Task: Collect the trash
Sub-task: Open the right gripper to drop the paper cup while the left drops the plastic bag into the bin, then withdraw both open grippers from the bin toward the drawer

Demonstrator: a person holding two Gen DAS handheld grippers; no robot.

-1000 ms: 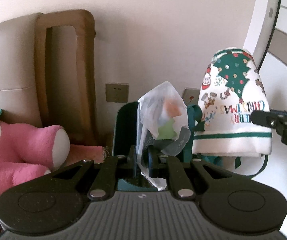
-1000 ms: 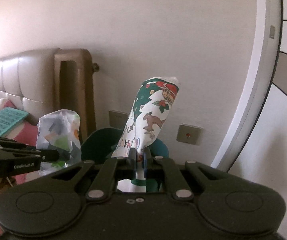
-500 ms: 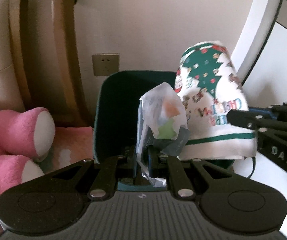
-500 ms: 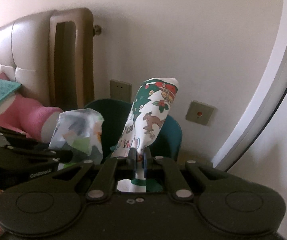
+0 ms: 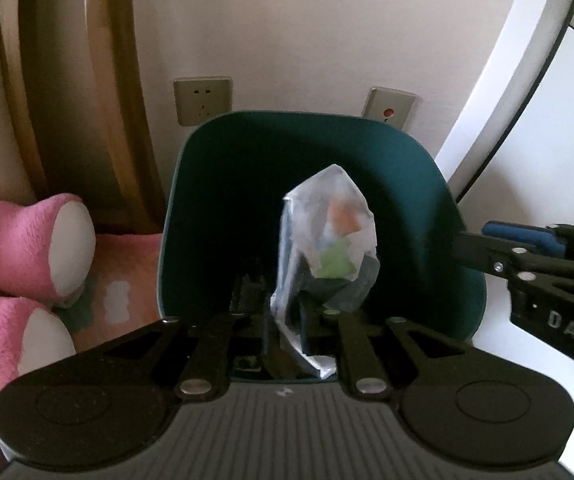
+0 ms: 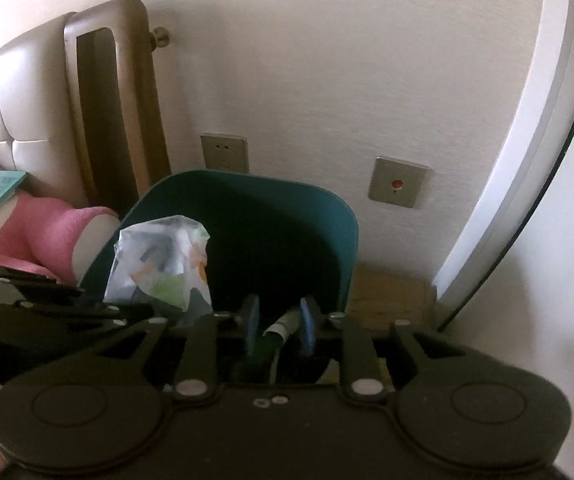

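Jaws of the left gripper (image 5: 283,320) are opening around the clear trash bag (image 5: 329,248), which stands upright over the green bin (image 5: 427,168); jaws of the right gripper (image 6: 275,326) are opening, nothing pressed.

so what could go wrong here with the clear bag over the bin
1. The clear plastic bag sticks up between the left gripper's fingers as they open; thin film may cling to a pad rather than drop into the teal bin.
2. The right gripper hangs inside the bin beside it, fingers opening, so the falling bag could catch on it.
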